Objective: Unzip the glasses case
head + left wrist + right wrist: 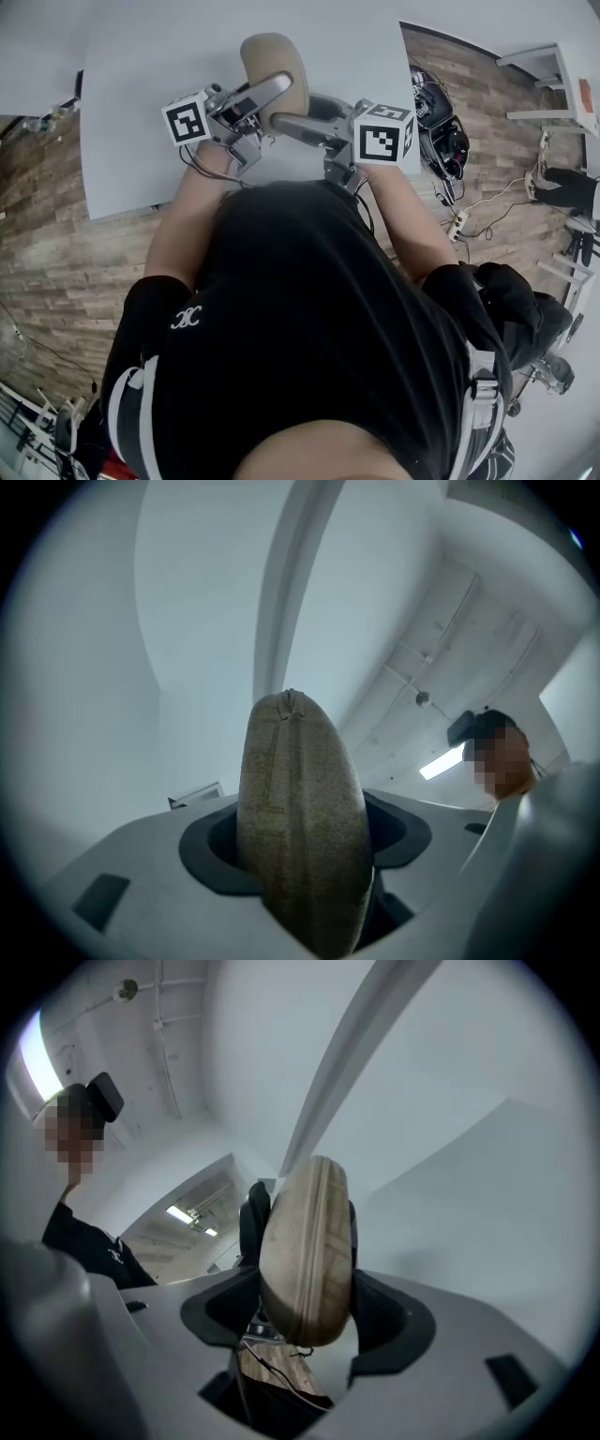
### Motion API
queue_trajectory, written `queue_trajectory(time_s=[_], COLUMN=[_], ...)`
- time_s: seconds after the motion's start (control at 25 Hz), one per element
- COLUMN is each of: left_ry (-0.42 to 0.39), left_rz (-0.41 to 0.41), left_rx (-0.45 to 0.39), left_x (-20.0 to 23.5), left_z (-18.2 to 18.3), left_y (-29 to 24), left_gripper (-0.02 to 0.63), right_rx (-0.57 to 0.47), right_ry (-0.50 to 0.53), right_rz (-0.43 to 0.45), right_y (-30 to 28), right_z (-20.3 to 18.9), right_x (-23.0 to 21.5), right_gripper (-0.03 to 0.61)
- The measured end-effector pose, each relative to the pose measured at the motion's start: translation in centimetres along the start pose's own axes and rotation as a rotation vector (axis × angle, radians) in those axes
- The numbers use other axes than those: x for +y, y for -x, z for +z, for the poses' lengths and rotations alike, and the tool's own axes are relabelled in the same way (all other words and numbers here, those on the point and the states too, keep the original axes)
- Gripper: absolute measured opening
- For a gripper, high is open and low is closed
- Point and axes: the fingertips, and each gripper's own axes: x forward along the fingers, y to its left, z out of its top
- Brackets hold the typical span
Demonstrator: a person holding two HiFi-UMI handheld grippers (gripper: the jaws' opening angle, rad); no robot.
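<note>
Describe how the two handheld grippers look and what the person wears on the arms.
Both the left gripper and the right gripper are light grey with dark pads. Each carries a white cube printed with black square markers. Thin black cables loop under the left one. The person wears a black short-sleeved top with a small white emblem.

At upper centre of the head view, the glasses case (272, 56) stands over the bench (141, 112). The left gripper (265, 97) is at its left and the right gripper (291, 122) at its lower right. Cables (487, 202) lie on the floor (506, 141) at the right.
</note>
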Motion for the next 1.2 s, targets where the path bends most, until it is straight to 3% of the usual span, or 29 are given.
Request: queue_trajectory(time_s=[0.28, 0.44, 0.64, 0.68, 0.76, 0.84, 1.0, 1.2], left_ry=[-0.19, -0.285, -0.366, -0.414, -0.522, -0.586, -0.627, -0.601], left_rz=[0.243, 0.392, 0.562, 0.632, 0.795, 0.876, 0.888, 0.882], left_rx=[0.274, 0.305, 0.322, 0.333, 0.35, 0.389, 0.461, 0.475], left_x=[3.6, 5.6, 7.2, 7.7, 8.8, 9.6, 10.1, 10.4], left_z=[-2.7, -2.1, -0.7, -0.5, -0.1, -0.6, -2.3, -3.8], left_y=[1.2, 3.3, 6.6, 7.4, 9.2, 10.2, 10.6, 10.8], left_gripper=[0.312, 0.371, 0.363, 0.296, 0.003, 0.003, 0.003, 0.003], right_rx=[0.078, 0.075, 0.14, 0.17, 0.227, 0.273, 0.335, 0.397], right_ry=[0.087, 0.106, 0.112, 0.108, 0.08, 0.049, 0.019, 0.059], right_rz=[-0.06, -0.164, -0.367, -0.402, -0.465, -0.518, -0.6, -0.678], right_y=[-0.2, 0.0, 2.2, 2.7, 3.7, 4.6, 5.4, 5.0], right_z=[-2.0, -2.4, -4.2, -5.2, -7.7, -10.0, -12.4, -12.7], right_x=[-1.9, -3.8, -9.0, -10.1, -12.2, -13.7, -15.7, -17.0], right_gripper=[0.302, 0.298, 0.296, 0.296, 0.296, 0.296, 0.296, 0.293])
